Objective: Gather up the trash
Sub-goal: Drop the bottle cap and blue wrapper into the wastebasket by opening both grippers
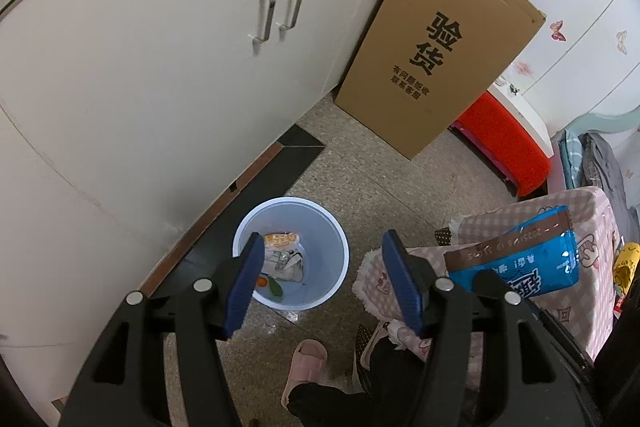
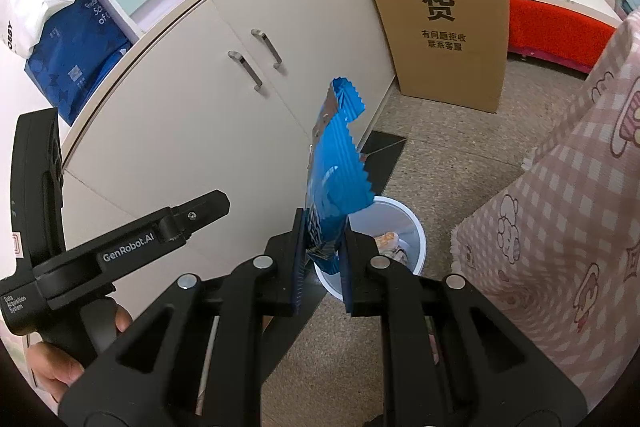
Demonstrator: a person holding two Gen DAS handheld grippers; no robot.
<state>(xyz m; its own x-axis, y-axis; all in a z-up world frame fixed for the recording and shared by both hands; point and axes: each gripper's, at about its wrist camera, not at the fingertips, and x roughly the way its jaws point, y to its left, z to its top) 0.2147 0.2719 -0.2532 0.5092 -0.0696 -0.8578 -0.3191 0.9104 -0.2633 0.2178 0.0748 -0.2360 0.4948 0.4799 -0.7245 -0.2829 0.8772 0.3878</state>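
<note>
A pale blue trash bin [image 1: 320, 247] stands on the floor by the cabinet, with several wrappers [image 1: 282, 257] in its bottom. My left gripper [image 1: 324, 287] is open and empty, held above the bin's near rim. My right gripper [image 2: 322, 259] is shut on a blue snack wrapper [image 2: 336, 171], which stands upright between the jaws, above and just left of the bin [image 2: 404, 227]. The same wrapper [image 1: 520, 259] shows at the right of the left wrist view, over the pink cloth. The left gripper's body [image 2: 132, 247] shows at the left of the right wrist view.
A white cabinet [image 1: 160, 87] runs along the left. A tall cardboard box [image 1: 436, 43] leans at its end. A red bench [image 1: 504, 147] sits behind it. A pink checked cloth [image 2: 560, 227] covers furniture on the right. A pink slipper [image 1: 304, 367] lies on the floor.
</note>
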